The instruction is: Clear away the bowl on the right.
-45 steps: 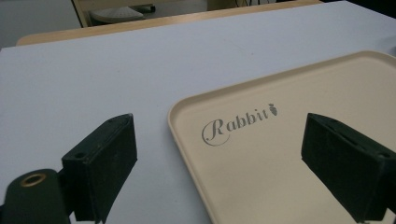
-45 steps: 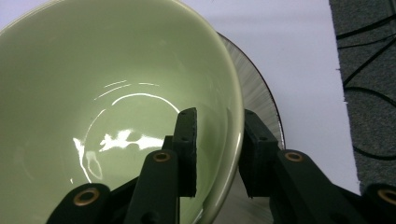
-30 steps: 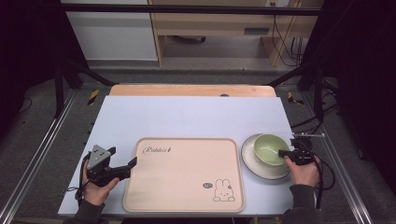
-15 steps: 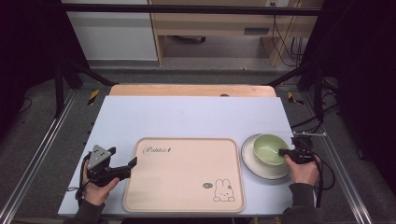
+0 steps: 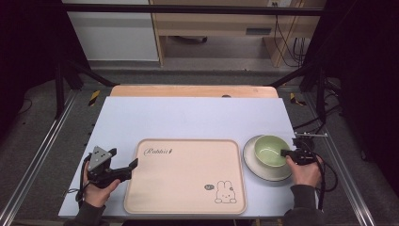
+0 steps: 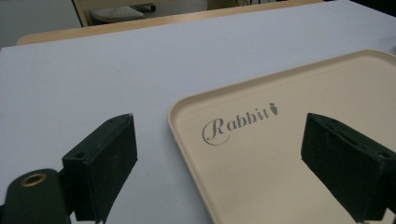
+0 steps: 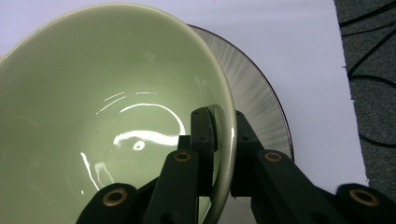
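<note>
Now that jaws have just closed, right gripper (image 7: 223,140) pinching bowl (image 5: 272,149) wall, one pad inside, one outside; bowl on plate (image 5: 261,169), 3 o'clock of tray (image 5: 186,175). Probably ready to lift. Left gripper (image 6: 224,158) spread, straddling tray rim at 9 o'clock.

I see a pale lavender table cover (image 5: 188,117) with a strip of wooden tabletop (image 5: 188,91) showing along its far edge. Grey streaked plate (image 5: 263,174), dark rim, sits near right on the cover. Aluminium rail (image 5: 42,155) runs along the left side, yellow-black tape marker (image 5: 94,96) on the grey floor (image 5: 28,136) beside it. White cabinet panel (image 5: 113,33) far left, black cables (image 5: 287,42) hanging far right, black frame bar (image 5: 188,9) across the far top.
</note>
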Demonstrator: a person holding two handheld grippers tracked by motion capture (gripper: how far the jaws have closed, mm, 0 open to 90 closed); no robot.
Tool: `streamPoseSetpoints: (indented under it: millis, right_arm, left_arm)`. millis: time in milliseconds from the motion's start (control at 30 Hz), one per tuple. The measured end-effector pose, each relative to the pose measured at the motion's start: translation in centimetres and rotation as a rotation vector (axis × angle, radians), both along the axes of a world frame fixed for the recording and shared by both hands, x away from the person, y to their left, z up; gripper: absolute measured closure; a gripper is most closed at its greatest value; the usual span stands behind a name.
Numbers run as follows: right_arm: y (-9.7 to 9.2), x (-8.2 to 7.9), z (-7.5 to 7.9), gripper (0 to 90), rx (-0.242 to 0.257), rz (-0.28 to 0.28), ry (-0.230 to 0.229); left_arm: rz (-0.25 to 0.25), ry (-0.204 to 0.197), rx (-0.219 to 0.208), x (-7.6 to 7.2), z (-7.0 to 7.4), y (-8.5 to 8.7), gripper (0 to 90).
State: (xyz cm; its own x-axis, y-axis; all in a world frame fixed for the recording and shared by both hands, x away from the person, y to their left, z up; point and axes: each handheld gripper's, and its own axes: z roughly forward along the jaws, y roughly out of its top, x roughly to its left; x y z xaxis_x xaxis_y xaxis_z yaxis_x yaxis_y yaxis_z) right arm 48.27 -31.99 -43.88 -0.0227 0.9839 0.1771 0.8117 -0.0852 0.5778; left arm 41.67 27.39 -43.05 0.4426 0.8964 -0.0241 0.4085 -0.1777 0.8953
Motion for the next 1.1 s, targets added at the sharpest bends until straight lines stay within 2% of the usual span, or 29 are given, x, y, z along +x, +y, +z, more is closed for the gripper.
streamPoseSetpoints:
  millis: [100, 167, 233, 433, 533, 900, 967, 1000, 1100]
  right_arm:
    - [0.1, 0.0, 0.1, 83.3, -0.014, 0.007, -0.013]
    - [0.2, -0.1, 0.2, 83.4, -0.005, 0.0, -0.01]
    - [0.2, -0.1, 0.3, 83.5, -0.027, 0.013, -0.028]
    - [0.7, -0.2, 0.6, 83.5, -0.012, 0.0, -0.031]
    - [0.7, -0.3, 0.7, 83.5, -0.043, 0.017, -0.054]
    - [1.3, -0.5, 1.2, 83.3, -0.024, -0.004, -0.055]
    - [1.3, -0.6, 1.2, 83.3, -0.024, 0.003, -0.059]
    - [1.2, -0.6, 1.2, 83.2, -0.044, 0.019, -0.071]
    - [1.2, -0.6, 1.2, 83.2, -0.035, 0.017, -0.069]
  left_arm:
    - [0.0, 0.0, 0.0, 0.0, 0.0, 0.0, 10.3]
    - [0.001, 0.0, -0.001, 0.0, 0.0, 0.0, 10.3]
    - [0.0, 0.0, -0.002, 0.0, 0.0, 0.0, 10.3]
    - [0.0, -0.001, -0.005, 0.0, 0.0, 0.0, 10.3]
    - [0.0, -0.001, -0.005, 0.0, 0.0, 0.0, 10.3]
    - [0.0, -0.005, -0.007, -0.1, 0.2, 0.0, 10.3]
    - [0.002, -0.007, -0.006, -0.1, 0.2, 0.1, 10.3]
    - [0.001, -0.007, -0.006, -0.1, 0.2, 0.1, 10.3]
    - [0.001, -0.007, -0.008, -0.1, 0.3, 0.1, 10.3]
